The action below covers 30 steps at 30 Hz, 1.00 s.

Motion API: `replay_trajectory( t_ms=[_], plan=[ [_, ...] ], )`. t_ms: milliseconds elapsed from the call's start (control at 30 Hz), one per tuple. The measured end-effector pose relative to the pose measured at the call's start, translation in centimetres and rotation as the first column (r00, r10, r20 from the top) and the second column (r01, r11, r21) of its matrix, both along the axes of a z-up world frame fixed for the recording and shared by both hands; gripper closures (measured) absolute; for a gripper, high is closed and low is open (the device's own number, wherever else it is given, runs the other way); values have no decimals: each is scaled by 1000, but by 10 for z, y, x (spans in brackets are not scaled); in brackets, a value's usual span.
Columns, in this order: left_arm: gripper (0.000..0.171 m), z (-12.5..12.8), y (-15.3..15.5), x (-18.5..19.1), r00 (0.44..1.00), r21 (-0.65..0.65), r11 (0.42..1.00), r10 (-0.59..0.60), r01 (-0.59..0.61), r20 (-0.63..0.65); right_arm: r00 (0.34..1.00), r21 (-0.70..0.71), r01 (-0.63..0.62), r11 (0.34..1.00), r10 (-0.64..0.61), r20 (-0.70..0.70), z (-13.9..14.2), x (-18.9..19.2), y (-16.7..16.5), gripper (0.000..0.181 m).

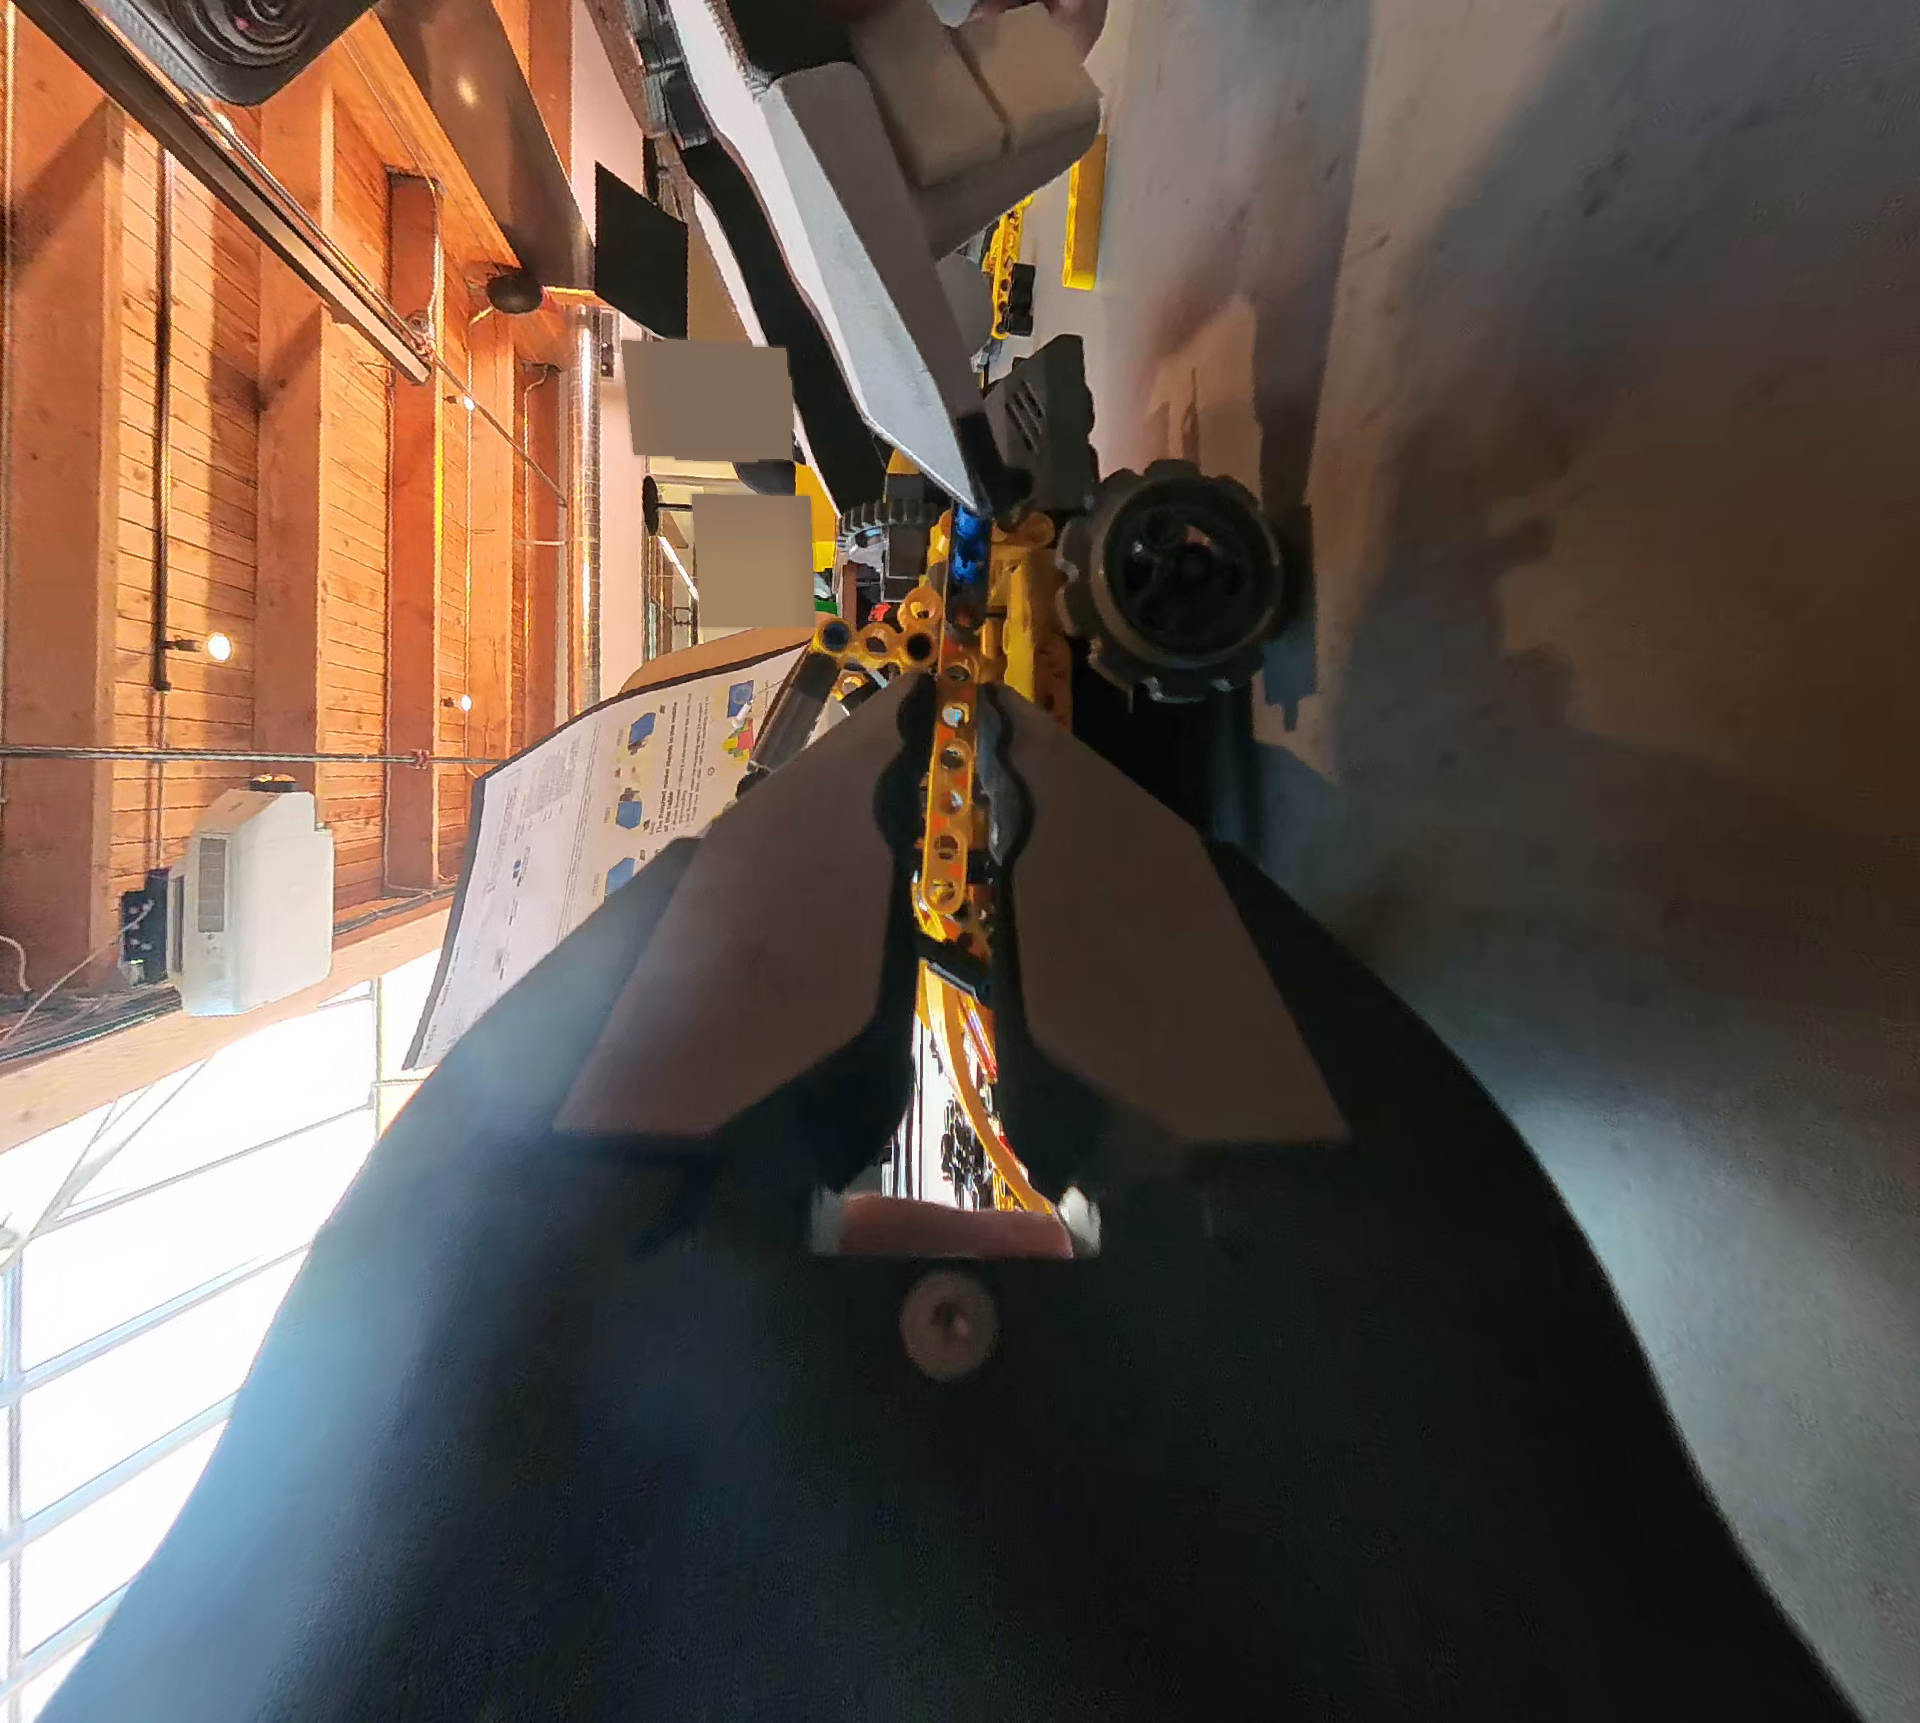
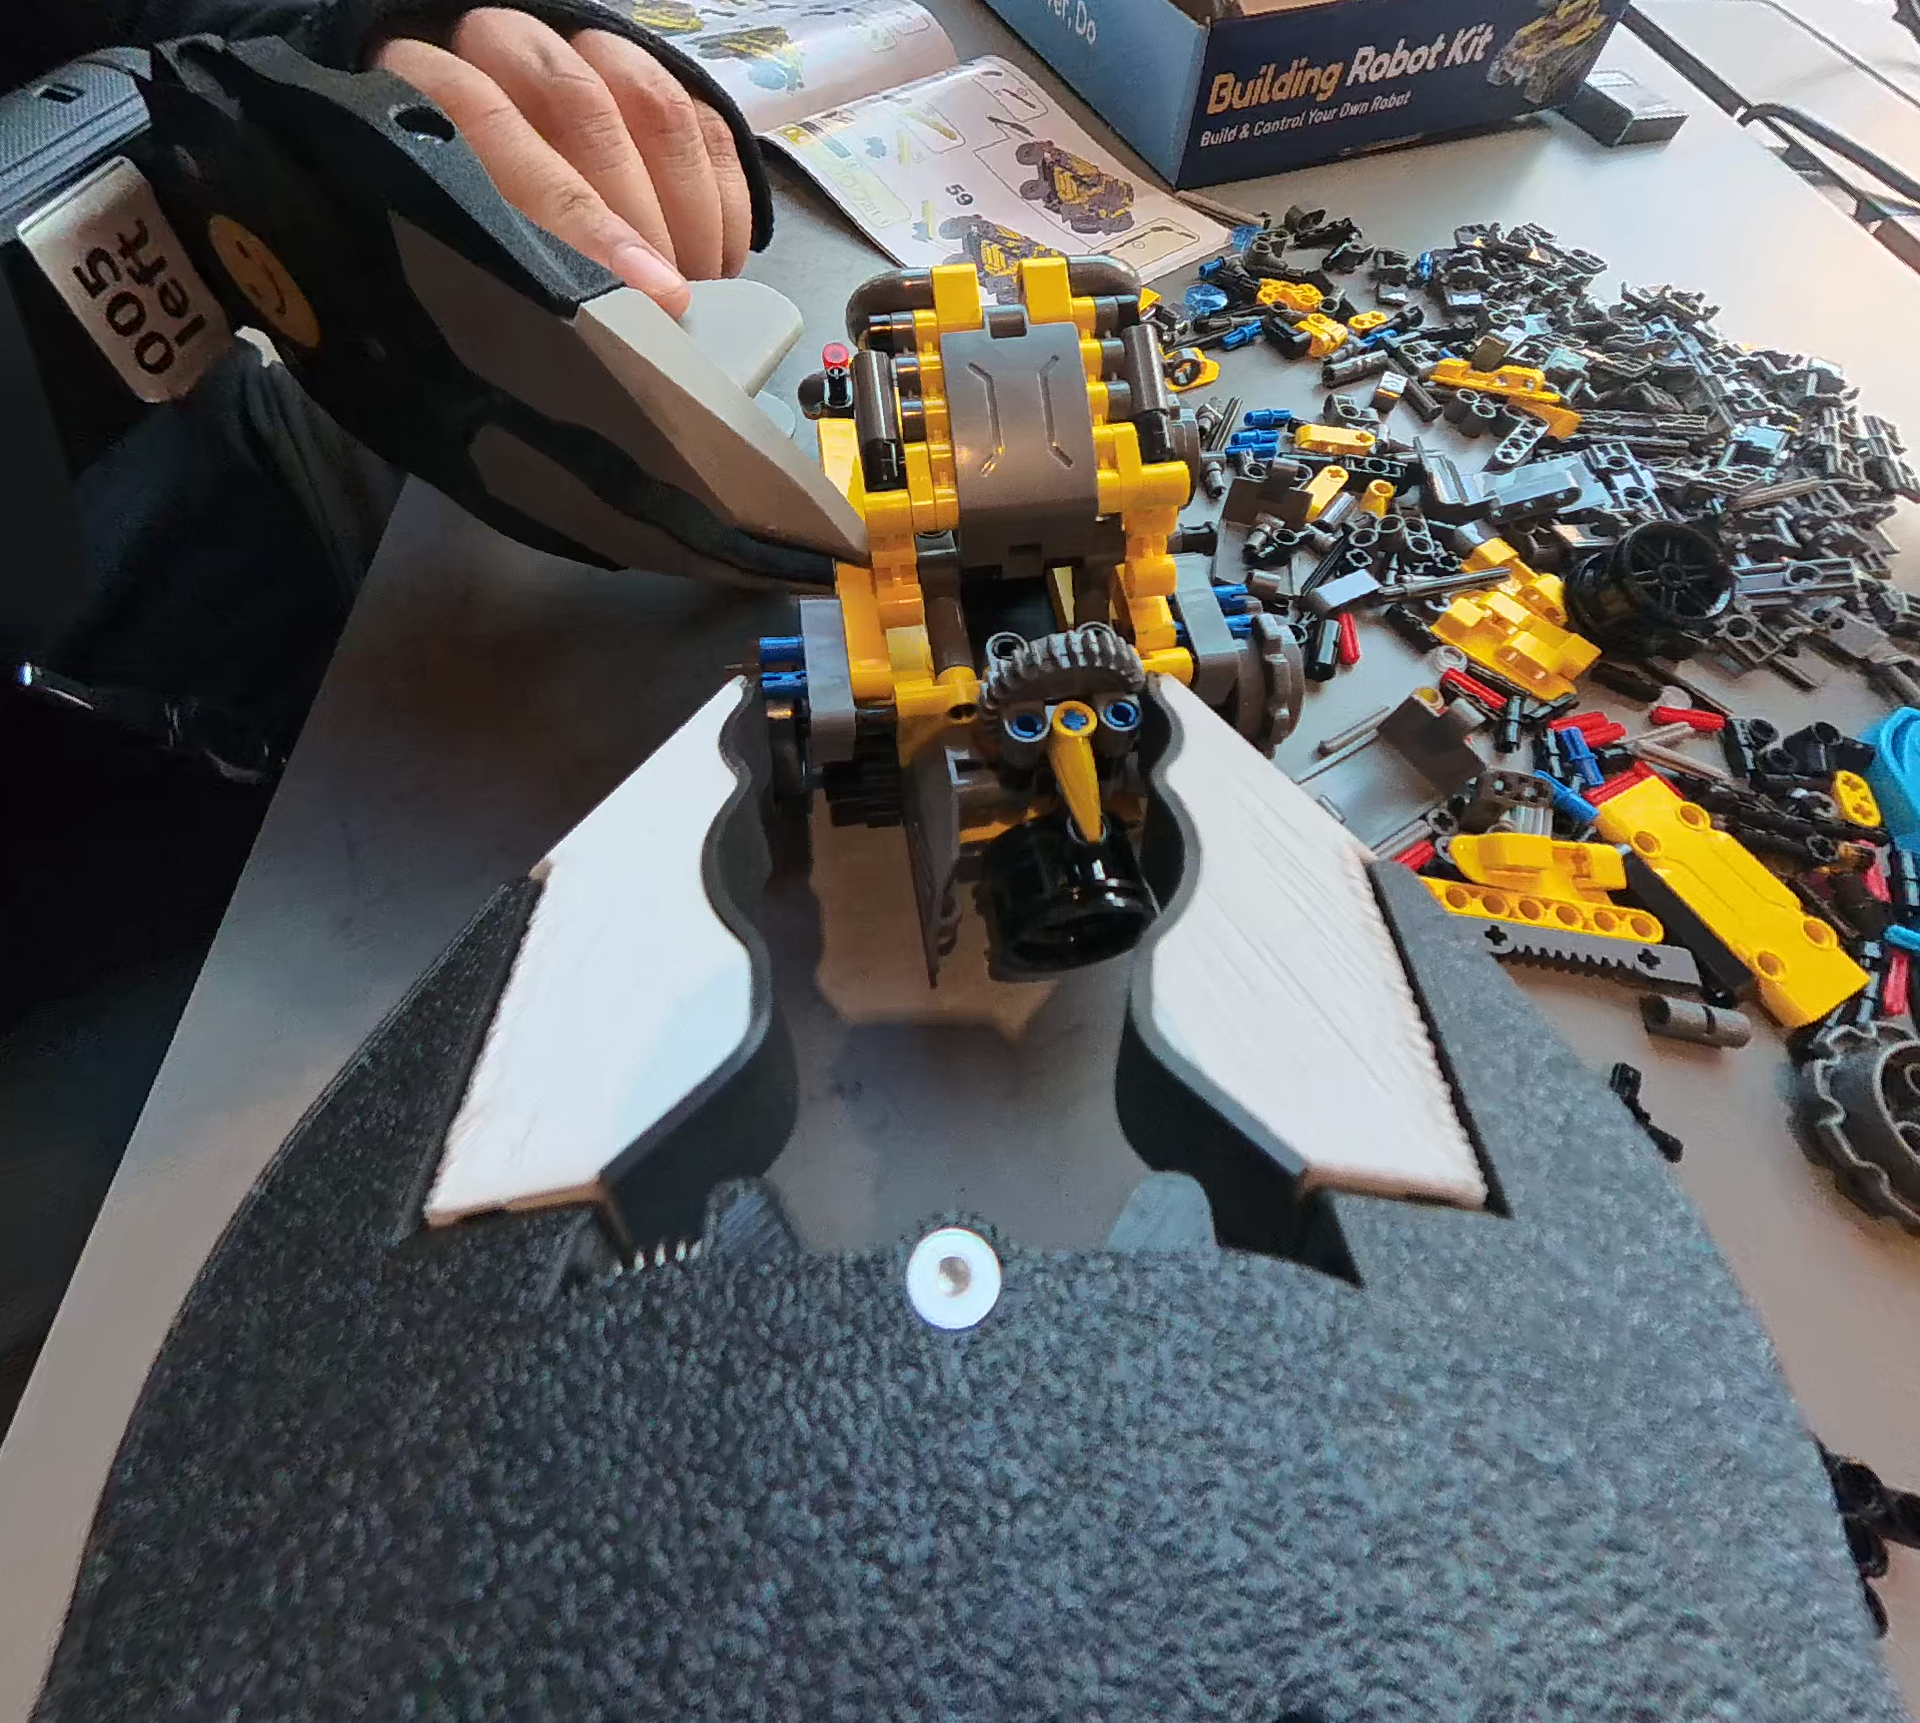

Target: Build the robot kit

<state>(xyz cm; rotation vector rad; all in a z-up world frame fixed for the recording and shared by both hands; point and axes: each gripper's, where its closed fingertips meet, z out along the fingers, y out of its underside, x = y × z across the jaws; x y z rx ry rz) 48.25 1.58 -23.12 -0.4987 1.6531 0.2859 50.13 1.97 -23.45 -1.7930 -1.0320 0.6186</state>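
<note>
The left gripper (image 1: pixel 951 717) is closed on a yellow holed beam (image 1: pixel 948 790) of the model (image 2: pixel 997 530), a half-built yellow and grey brick vehicle standing on the grey table (image 2: pixel 468 738). In the right wrist view that same gripper comes in from the left, held by a hand (image 2: pixel 582 125), its tips pinching the model's left side.

The right gripper (image 2: pixel 951 707) stands wide open around the model's near end, where a grey gear (image 2: pixel 1065 650) sits above a yellow pin (image 2: pixel 1075 764) and a black hub (image 2: pixel 1060 904). Its right finger looks to touch the gear, though this is hard to tell.

A black wheel (image 1: pixel 1184 577) is mounted on the model's side. Loose parts (image 2: pixel 1558 551) lie heaped right of the model. Behind it lie an open booklet (image 2: pixel 914 125) and a blue box (image 2: pixel 1299 11).
</note>
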Motion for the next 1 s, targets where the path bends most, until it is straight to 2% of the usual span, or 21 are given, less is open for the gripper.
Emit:
replay_trajectory(
  t_ms=[433, 533, 600, 767, 833, 900, 1000],
  plan=[
    [168, 0, 4, -3, 1000, 10, 1000, 13, -14, 3, 1000, 33, 9, 999, -8, -28, 6, 3, 3, 114],
    [168, 0, 4, -2, 1000, 7, 1000, 15, -15, 3, 999, 65, -24, 998, 27, -42, 11, 1, 5, 114],
    [168, 0, 5, -3, 1000, 14, 1000, 19, -19, 2, 999, 27, -46, 999, 47, -21, 5, 2, 10, 106],
    [168, 0, 7, -4, 999, 18, 999, 33, -33, 3, 989, 23, -151, 988, 151, 7, 7, -2, 12, 109],
    [169, 0, 8, -5, 999, 10, 999, 34, -35, 5, 988, 19, -155, 988, 154, 30, 6, -2, 19, 97],
    [169, 0, 8, -5, 999, 9, 999, 36, -37, 7, 986, -42, -164, 986, 165, 19, 4, -2, 24, 88],
    [169, 0, 9, -6, 999, 2, 999, 41, -41, 10, 977, -104, -215, 971, 215, -18, 1, -5, 21, 92]
  ],
)
